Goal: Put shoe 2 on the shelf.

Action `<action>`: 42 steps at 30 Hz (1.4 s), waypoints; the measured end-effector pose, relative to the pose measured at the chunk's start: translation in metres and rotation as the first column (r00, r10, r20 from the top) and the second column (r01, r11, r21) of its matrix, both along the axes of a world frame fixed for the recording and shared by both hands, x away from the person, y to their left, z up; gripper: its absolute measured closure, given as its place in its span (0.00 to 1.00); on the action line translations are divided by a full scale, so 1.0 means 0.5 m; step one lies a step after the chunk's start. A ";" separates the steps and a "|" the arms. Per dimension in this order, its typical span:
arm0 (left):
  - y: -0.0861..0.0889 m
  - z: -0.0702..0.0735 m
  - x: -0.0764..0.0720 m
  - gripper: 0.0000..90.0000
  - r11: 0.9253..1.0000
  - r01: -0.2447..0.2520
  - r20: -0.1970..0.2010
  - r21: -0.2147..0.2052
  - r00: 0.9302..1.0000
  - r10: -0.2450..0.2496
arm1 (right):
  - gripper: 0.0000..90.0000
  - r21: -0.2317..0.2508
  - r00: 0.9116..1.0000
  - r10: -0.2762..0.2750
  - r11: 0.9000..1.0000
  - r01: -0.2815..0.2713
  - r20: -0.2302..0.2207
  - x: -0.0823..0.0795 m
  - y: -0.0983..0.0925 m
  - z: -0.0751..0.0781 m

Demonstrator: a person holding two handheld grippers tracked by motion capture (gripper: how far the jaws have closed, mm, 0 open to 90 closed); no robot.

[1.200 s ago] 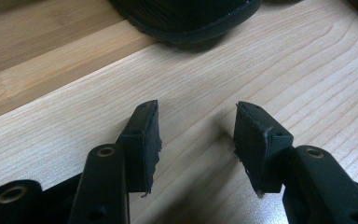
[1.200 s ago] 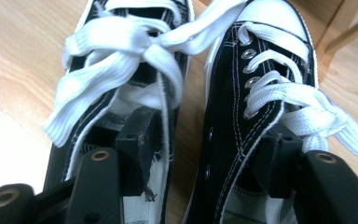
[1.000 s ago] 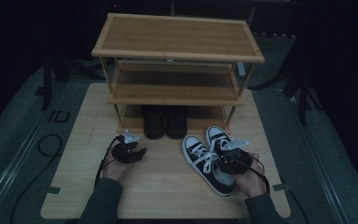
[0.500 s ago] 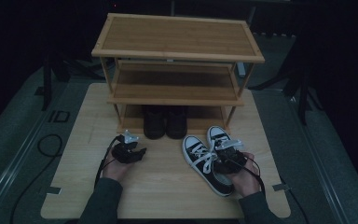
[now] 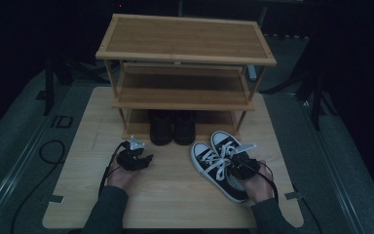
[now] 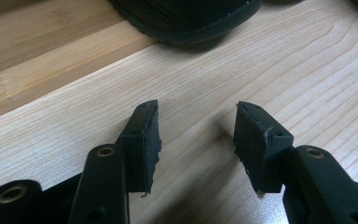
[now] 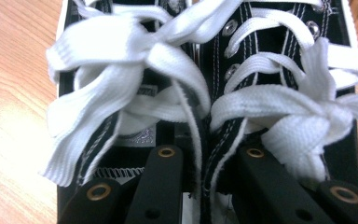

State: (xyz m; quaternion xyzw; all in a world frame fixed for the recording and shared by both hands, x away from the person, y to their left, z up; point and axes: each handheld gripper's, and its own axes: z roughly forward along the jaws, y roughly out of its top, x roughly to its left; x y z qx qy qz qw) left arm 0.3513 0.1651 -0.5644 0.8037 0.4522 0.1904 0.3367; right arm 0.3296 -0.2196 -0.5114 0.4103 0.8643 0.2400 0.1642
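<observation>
A pair of black canvas sneakers [image 5: 213, 158] with white laces lies side by side on the wooden table [image 5: 175, 204], toes toward the rack. My right gripper [image 5: 241, 165] sits at their heel ends. In the right gripper view one jaw reaches into each shoe, and the gripper [image 7: 205, 154] has just been closing with the two inner walls [image 7: 204, 140] pinched between its jaws. My left gripper [image 5: 134, 158] rests low on the table at the left, open [image 6: 196, 130], nothing between its pads.
A three-tier bamboo shoe rack [image 5: 185, 53] stands at the table's far side. A pair of black shoes [image 5: 173, 127] sits on its lowest shelf; one toe [image 6: 186, 18] lies just ahead of the left gripper. Dark floor surrounds the table.
The right hand has slid slightly left onto the sneakers' heel ends. The left hand and gripper have stayed put.
</observation>
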 end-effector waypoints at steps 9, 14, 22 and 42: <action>0.000 0.000 0.000 0.56 1.000 0.001 0.000 0.000 1.000 -0.001 | 0.94 0.050 0.998 0.063 0.997 -0.062 -0.023 0.013 -0.029 0.002; 0.000 0.000 0.000 0.56 1.000 0.002 0.001 -0.001 1.000 -0.002 | 0.94 0.065 0.996 0.084 0.995 -0.082 -0.026 0.015 -0.039 0.002; 0.000 0.000 0.000 0.56 1.000 0.002 0.001 -0.001 1.000 -0.002 | 0.94 0.057 0.993 0.116 0.992 -0.115 -0.019 0.014 -0.046 0.006; 0.001 -0.001 0.000 0.56 1.000 0.004 0.003 -0.001 1.000 -0.004 | 0.94 0.052 0.989 0.147 0.988 -0.146 -0.013 0.016 -0.087 0.029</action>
